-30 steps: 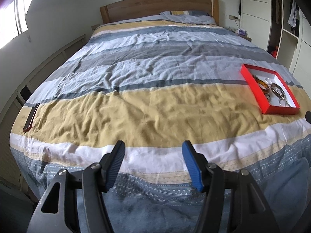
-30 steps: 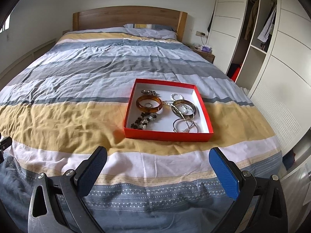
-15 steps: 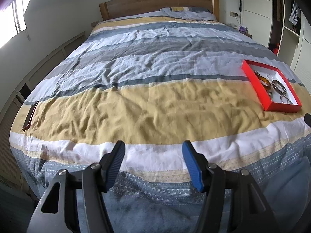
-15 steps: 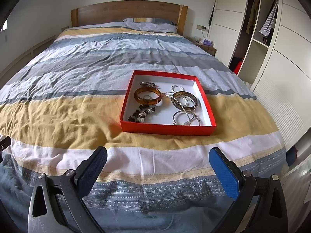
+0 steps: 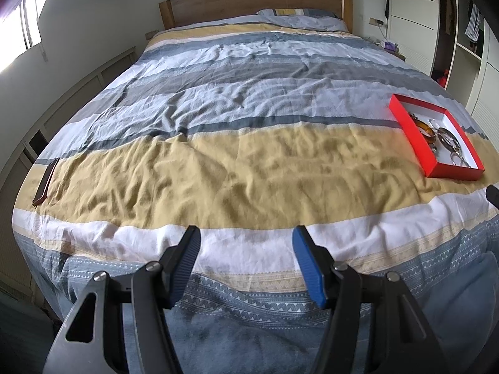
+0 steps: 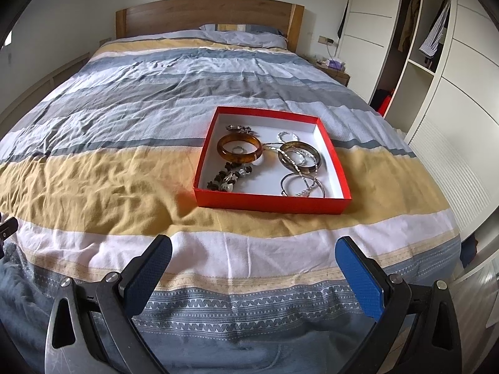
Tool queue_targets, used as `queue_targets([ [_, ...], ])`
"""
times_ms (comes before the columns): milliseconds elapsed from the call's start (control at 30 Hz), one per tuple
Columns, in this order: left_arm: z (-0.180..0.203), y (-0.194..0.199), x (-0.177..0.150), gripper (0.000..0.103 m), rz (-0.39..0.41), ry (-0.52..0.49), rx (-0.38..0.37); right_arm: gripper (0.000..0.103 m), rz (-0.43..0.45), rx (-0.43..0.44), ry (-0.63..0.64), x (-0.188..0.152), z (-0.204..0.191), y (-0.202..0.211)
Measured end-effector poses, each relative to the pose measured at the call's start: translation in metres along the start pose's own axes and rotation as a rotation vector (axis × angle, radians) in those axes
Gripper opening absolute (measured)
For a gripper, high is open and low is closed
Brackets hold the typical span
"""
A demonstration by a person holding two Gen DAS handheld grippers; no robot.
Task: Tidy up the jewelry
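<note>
Red tray (image 6: pixel 270 202) on striped duvet (image 6: pixel 124 168), right of centre: amber bangle (image 6: pixel 239 147), silver bracelets (image 6: pixel 302 184), beaded piece (image 6: pixel 229 178). Left gripper (image 5: pixel 246 249), right gripper (image 6: pixel 253 258): fingers spread, empty, near foot edge.

Red box (image 6: pixel 270 201) on striped duvet (image 6: pixel 124 168), bangles inside; right gripper (image 6: pixel 252 255) spread wide, empty

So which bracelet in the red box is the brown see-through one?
The amber bangle at the red box's left; the other bangles are silvery metal.
</note>
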State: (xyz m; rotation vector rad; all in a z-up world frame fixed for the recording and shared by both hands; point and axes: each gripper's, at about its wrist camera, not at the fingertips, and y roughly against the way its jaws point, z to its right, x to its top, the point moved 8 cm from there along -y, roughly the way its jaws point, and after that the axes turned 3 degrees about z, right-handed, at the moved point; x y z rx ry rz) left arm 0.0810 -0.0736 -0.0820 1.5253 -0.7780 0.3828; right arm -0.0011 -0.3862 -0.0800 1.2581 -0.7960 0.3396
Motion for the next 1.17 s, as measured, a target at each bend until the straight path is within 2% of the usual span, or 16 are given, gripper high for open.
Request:
queue_targets([
  [1167, 0.001, -0.007, -0.011, 0.059, -0.015, 0.016, -0.017, 0.102, -0.037, 0.029, 0.036, -0.004, -0.019, -0.008],
])
